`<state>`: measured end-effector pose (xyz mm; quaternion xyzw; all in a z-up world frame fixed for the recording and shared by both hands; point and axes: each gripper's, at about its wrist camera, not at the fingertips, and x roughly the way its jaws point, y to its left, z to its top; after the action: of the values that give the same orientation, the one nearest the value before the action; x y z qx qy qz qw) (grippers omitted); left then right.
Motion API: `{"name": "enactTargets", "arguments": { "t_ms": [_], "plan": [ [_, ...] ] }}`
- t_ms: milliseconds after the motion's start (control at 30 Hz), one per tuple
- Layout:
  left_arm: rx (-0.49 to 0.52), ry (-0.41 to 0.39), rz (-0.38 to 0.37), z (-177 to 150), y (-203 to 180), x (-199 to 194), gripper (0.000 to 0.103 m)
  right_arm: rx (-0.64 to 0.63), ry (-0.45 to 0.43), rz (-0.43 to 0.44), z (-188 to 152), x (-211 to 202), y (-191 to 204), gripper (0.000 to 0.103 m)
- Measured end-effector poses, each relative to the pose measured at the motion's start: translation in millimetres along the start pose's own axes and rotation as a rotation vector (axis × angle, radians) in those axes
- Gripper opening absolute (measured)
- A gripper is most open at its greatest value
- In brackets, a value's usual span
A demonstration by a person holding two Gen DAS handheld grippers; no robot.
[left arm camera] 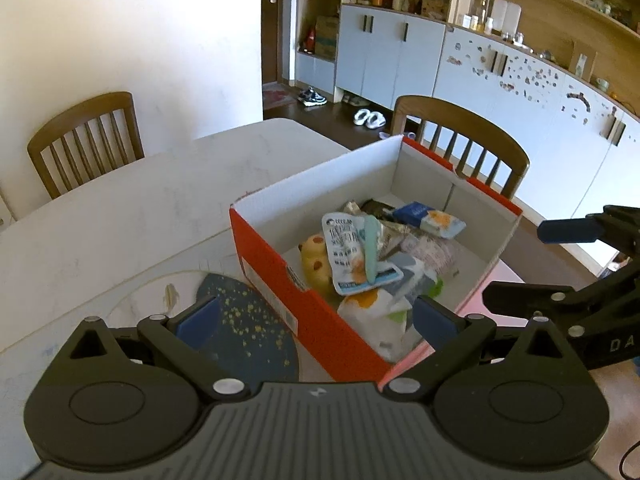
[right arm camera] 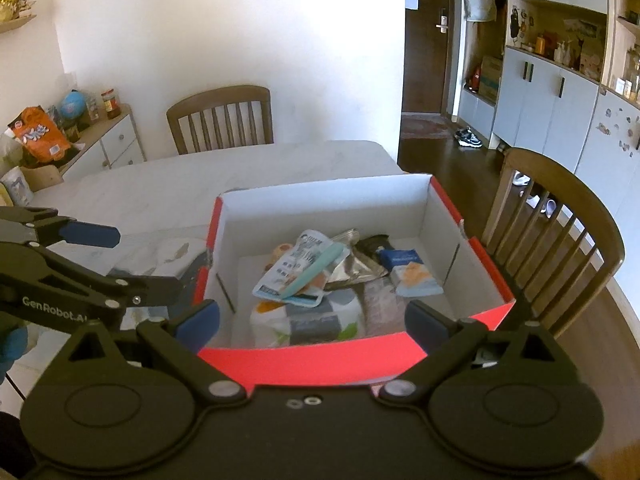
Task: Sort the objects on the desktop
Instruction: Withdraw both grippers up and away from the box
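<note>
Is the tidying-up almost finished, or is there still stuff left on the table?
Nearly done, it seems. The red box already holds a pile: snack packets, a white pouch and a teal stick on top. Nothing is in hand: the left gripper and right gripper both have jaws open and empty. Left outside: a dark blue speckled mat beside the box on the table.

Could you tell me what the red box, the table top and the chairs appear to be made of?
The red box looks like printed cardboard: matte red outside, plain white inside, with folded flaps and thin cut edges. The table top seems to be pale stone or a stone-look laminate, faintly veined with a soft sheen; which one cannot be told. The chairs look like brown varnished wood with slatted backs.
</note>
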<state>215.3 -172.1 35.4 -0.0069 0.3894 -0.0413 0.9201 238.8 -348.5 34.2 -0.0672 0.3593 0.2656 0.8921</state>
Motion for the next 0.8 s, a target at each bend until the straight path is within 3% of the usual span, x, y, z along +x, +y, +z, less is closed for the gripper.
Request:
{"name": "enactTargets", "arguments": {
  "t_ms": [800],
  "plan": [
    [-0.003,0.016,0.008,-15,1,-6,0.103,0.026,0.021,-0.023,-15,-3,8,0.1]
  ]
}}
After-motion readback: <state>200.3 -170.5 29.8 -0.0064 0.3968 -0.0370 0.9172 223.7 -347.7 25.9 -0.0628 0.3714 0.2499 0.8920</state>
